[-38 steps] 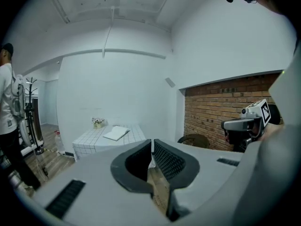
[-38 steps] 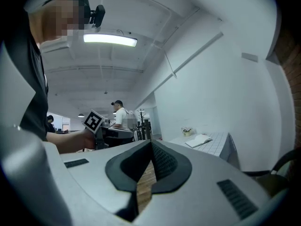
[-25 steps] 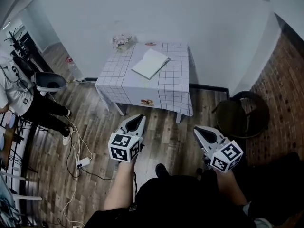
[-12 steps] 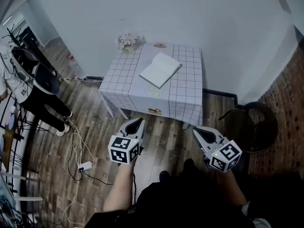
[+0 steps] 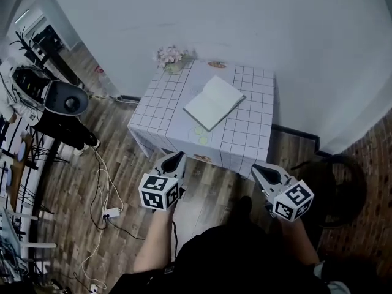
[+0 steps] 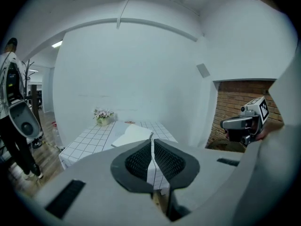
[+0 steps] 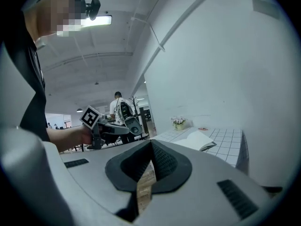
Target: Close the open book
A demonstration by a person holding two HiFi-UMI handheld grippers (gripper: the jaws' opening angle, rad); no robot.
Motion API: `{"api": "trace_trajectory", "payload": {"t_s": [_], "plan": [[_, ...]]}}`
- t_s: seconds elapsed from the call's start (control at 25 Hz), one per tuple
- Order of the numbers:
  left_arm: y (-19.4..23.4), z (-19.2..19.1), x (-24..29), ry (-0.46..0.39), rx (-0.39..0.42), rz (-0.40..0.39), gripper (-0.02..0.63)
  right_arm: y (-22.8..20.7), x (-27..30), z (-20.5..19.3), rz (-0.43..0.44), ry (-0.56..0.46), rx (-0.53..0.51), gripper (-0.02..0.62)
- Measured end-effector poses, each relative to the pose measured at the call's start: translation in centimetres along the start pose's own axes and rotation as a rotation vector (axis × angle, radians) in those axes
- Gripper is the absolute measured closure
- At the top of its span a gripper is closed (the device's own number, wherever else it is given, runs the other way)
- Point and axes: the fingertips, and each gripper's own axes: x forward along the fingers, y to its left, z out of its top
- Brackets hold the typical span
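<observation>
**Kid:** Book (image 5: 214,102), where is it?

**Helper:** Lying open on the checked table (image 5: 254,122), well ahead. It slants from near-left to far-right.

**Kid:** Which tool is nearer?

**Helper:** The left gripper (image 5: 177,156), I think, a bit. It and the right gripper (image 5: 256,168) are both pinched closed, empty. No words to read.

bench cloth (image 5: 248,133): white fabric, thin dark grid, matt
book (image 5: 214,103): paper pages, matt white
floor (image 5: 131,176): wood planks, grainy, dull sheen
left tool (image 5: 176,158): pads (image 6: 137,161) black, meshed texture; shell matt grey plastic
</observation>
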Motion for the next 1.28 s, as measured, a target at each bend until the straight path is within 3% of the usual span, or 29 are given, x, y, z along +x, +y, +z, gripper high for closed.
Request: {"api": "trace_trajectory", "payload": {"t_s": [0.32,0.48,0.92,1.28], "plan": [[-1.9,5.3,10.0,0.008,-0.003,0.032,0.58,-11.5,2.2,2.6,0.074,0.028,-0.015,0.592],[-3.6,5.7,13.4,0.025,0.0,0.026,0.58,-14.9,2.9,2.3,0.105,0.06,-0.007,0.591],[-0.6,5.0,18.0,0.048,-0.039,0.058,0.58,-17.7,7.3,1.6,0.165,0.129,0.003,0.592],[8.7,3.6,20.8,0.033,-0.168,0.108,0.58,-17.7,17.3,3.5,0.235,0.228,-0.062,0.592]]}}
